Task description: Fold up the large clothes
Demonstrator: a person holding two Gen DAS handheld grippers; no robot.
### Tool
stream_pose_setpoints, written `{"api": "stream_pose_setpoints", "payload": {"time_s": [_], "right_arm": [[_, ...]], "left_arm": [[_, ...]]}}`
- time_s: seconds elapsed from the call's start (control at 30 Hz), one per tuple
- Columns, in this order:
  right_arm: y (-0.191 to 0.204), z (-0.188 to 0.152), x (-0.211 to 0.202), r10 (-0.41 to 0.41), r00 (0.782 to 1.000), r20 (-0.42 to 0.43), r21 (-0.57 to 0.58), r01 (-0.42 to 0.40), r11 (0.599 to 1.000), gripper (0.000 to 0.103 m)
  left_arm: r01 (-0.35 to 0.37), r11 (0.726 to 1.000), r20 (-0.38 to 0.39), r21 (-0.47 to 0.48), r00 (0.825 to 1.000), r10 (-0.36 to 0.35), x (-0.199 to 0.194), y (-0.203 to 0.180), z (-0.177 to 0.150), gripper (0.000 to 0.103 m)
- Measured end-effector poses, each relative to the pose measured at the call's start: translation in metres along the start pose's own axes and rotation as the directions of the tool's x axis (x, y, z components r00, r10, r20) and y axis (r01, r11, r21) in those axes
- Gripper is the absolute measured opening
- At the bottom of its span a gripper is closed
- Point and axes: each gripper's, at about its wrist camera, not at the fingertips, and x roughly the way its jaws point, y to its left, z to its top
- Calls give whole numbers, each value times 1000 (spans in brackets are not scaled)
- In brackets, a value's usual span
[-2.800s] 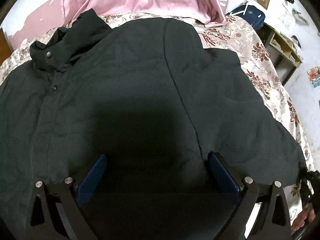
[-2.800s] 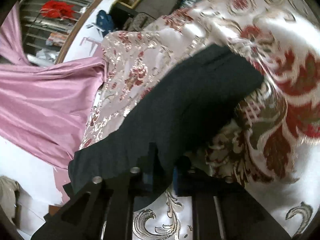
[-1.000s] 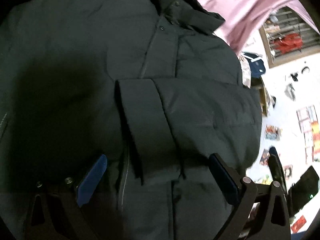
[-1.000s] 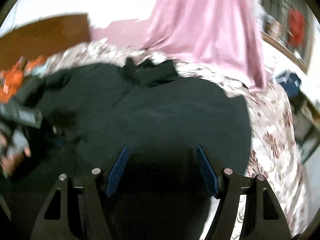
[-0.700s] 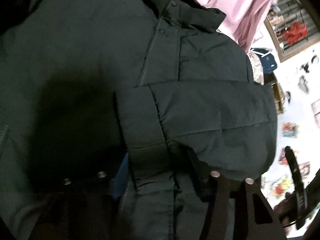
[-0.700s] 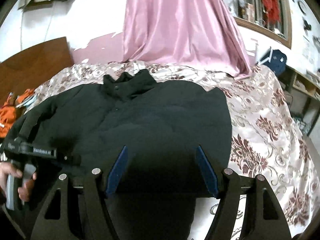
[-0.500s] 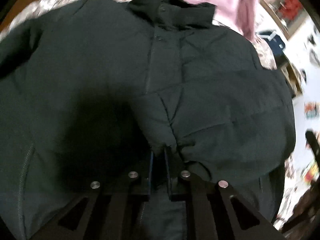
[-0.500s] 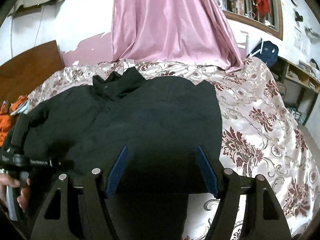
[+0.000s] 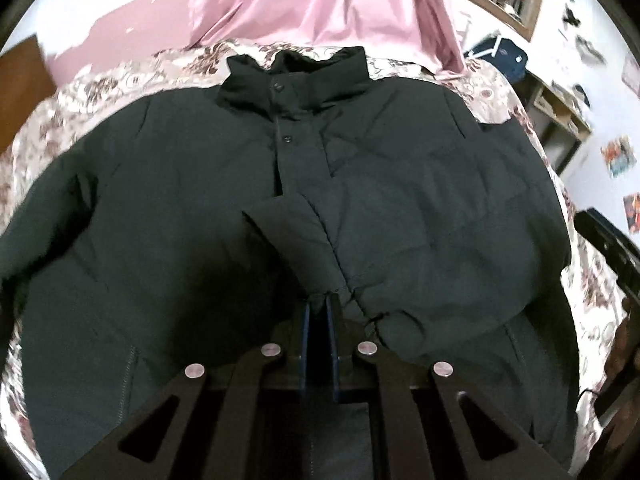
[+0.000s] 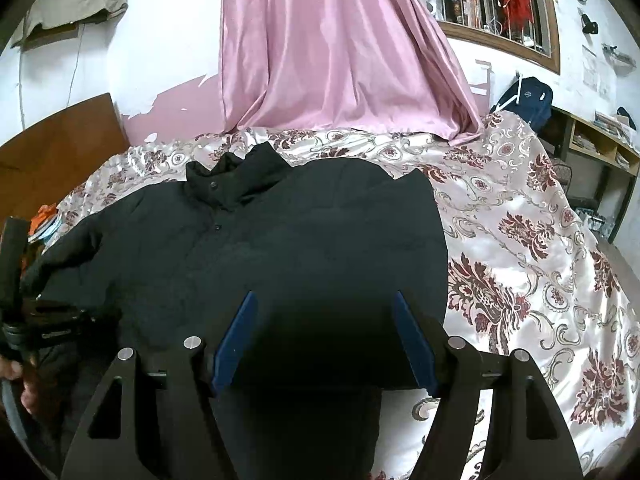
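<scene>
A large black padded jacket (image 9: 180,208) with a stand-up collar and snap buttons lay front-up on the bed's shiny floral-patterned cover (image 10: 520,248), below a pink satin curtain (image 10: 332,48). The left gripper (image 9: 319,304) was clenched on the cuff (image 9: 296,232) of the jacket's sleeve, which lay folded across the chest. The right gripper (image 10: 324,340) stood released, its blue pads (image 10: 236,336) apart above the jacket's lower part.
</scene>
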Motion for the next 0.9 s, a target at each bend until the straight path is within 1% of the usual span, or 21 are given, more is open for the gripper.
{"api": "stream_pose_setpoints", "payload": {"time_s": [0.07, 0.17, 0.23, 0.33, 0.4, 0.5, 0.53, 0.6, 0.63, 0.67, 0.73, 0.8, 0.9], "right_arm": [[1, 0, 2, 4, 1000, -4, 4, -4, 1000, 65], [4, 0, 5, 8, 1000, -7, 5, -8, 1000, 65], [5, 0, 6, 12, 1000, -5, 3, -12, 1000, 65], [7, 0, 6, 21, 1000, -3, 0, -21, 1000, 65], [9, 0, 6, 23, 1000, -1, -2, -23, 1000, 65], [10, -1, 4, 22, 1000, 13, 0, -22, 1000, 65], [9, -1, 3, 25, 999, 24, 8, -25, 1000, 65], [8, -2, 1, 44, 998, 47, 37, -46, 998, 65], [8, -3, 0, 58, 997, 57, 51, -61, 997, 65], [9, -4, 0, 81, 994, 69, 65, -86, 994, 65], [15, -6, 1, 92, 993, 73, 60, -96, 994, 65], [25, -8, 2, 88, 994, 72, 18, -90, 996, 65], [43, -2, 12, 56, 997, 46, -47, -54, 997, 65]], "left_arm": [[-6, 1000, 9, 28, 1000, 6, -5, -3, 0, 7], [-21, 995, 60, 101, 998, 15, -21, -11, -7, 7], [-6, 990, 69, 143, 998, -4, -31, -16, -13, 7], [-18, 988, 90, 152, 996, 4, -37, -18, -14, 6], [-67, 988, 125, 138, 991, 50, -43, -15, -10, 6], [-140, 982, 187, 128, 976, 115, -56, -10, 0, 5], [-176, 976, 222, 131, 964, 145, -63, -6, 5, 5], [-224, 966, 268, 129, 946, 184, -75, 1, 12, 5], [-253, 960, 296, 123, 932, 208, -82, 8, 16, 5], [-273, 955, 313, 116, 922, 226, -87, 15, 18, 5], [-309, 947, 337, 89, 904, 263, -94, 32, 23, 5], [-328, 944, 333, 44, 895, 296, -95, 57, 24, 5], [-341, 940, 304, -1, 895, 325, -87, 88, 23, 5]]}}
